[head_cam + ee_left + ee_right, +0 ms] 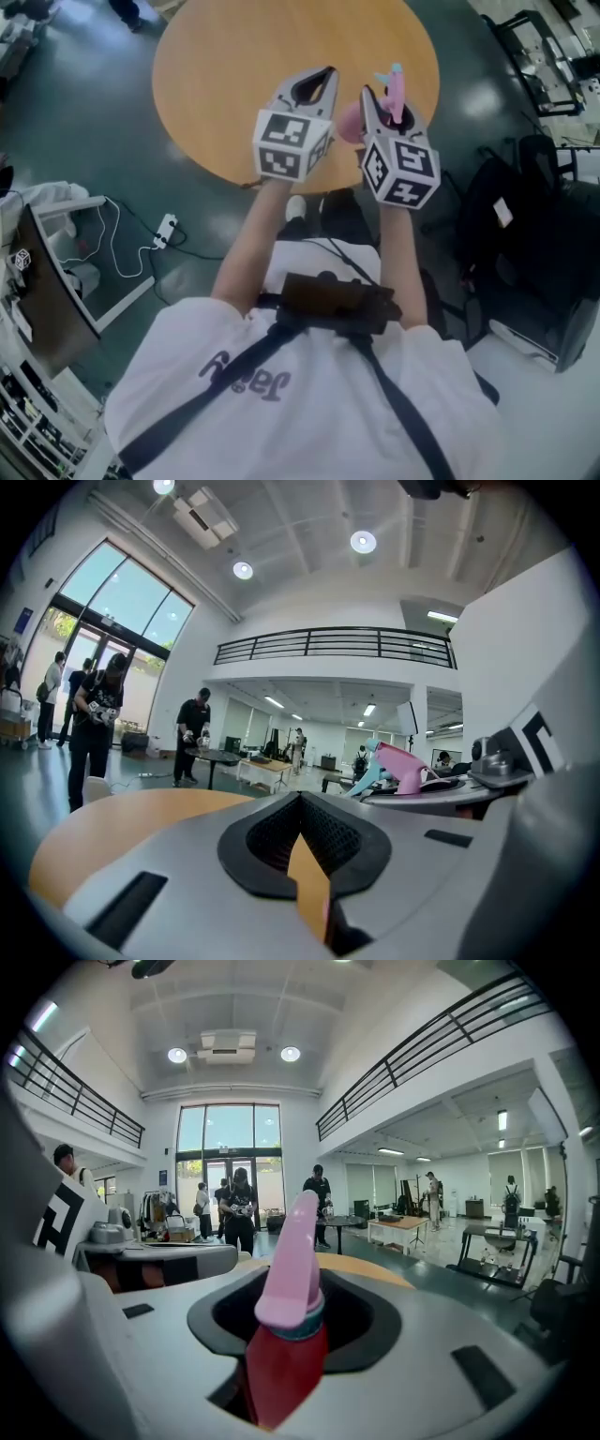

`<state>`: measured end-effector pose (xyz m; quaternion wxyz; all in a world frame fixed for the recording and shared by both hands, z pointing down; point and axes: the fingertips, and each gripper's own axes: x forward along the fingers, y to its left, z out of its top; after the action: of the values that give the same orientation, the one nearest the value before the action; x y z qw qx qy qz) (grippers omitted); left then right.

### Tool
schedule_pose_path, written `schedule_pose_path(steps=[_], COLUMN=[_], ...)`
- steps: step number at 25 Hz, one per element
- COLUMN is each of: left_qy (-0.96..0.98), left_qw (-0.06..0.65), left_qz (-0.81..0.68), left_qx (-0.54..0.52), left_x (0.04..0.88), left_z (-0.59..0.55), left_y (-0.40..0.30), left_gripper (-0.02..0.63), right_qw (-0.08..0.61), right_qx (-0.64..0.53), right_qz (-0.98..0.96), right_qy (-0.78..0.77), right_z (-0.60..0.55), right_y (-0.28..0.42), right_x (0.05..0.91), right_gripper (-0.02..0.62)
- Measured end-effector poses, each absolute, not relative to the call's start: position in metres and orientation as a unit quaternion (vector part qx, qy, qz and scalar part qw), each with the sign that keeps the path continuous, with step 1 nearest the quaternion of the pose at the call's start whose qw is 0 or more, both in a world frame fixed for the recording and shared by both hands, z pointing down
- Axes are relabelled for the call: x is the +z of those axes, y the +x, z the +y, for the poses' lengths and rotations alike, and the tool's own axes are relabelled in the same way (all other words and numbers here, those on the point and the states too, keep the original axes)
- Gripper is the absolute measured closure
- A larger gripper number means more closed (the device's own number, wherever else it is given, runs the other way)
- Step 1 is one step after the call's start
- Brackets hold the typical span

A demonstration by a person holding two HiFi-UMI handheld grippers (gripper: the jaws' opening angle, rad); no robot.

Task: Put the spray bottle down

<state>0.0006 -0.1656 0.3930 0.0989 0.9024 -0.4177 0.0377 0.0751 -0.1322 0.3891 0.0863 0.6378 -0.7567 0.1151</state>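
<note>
My right gripper (384, 101) is shut on the spray bottle (395, 92), held above the near edge of the round wooden table (234, 75). The bottle has a pink trigger head with a pale blue nozzle, and its reddish body (281, 1372) sits between the jaws, hiding the pads. In the right gripper view the pink head (292, 1255) stands upright in front of the camera. My left gripper (324, 73) hovers just left of it, jaw tips together, nothing held. From the left gripper view the bottle's head (405, 769) shows at the right, over the right gripper's body.
Several people (94, 728) stand in the hall beyond the table, among work tables (403, 1227). By the person's feet lie a power strip (166, 230) with cables at the left and black bags (525, 216) at the right.
</note>
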Motion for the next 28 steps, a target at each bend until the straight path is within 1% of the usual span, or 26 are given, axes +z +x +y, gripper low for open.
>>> schedule_pose_path(steps=[9,15,22,25,28], left_qy=[0.895,0.89,0.874,0.869,0.865], left_qw=[0.103,0.131,0.146,0.153,0.158], left_qz=[-0.43,-0.429,-0.452,-0.458,-0.461], left_qx=[0.06,0.079,0.104,0.11,0.117], left_x=[0.415,0.439,0.462,0.473,0.484], left_z=[-0.209,-0.233,-0.277,-0.295,-0.308], left_y=[0.009,0.025,0.022,0.021,0.023], left_gripper=[0.595,0.595,0.595,0.595,0.595], right_qw=[0.095,0.105,0.112,0.116,0.134], right_qx=[0.129,0.159,0.18,0.181,0.17], right_qz=[-0.749,-0.752,-0.755,-0.759,-0.759], right_qy=[0.643,0.631,0.62,0.615,0.614], right_z=[-0.184,-0.22,-0.268,-0.288,-0.306], right_y=[0.097,0.108,0.112,0.113,0.114], right_x=[0.411,0.438,0.463,0.469,0.479], right_gripper=[0.417,0.418,0.419,0.42,0.42])
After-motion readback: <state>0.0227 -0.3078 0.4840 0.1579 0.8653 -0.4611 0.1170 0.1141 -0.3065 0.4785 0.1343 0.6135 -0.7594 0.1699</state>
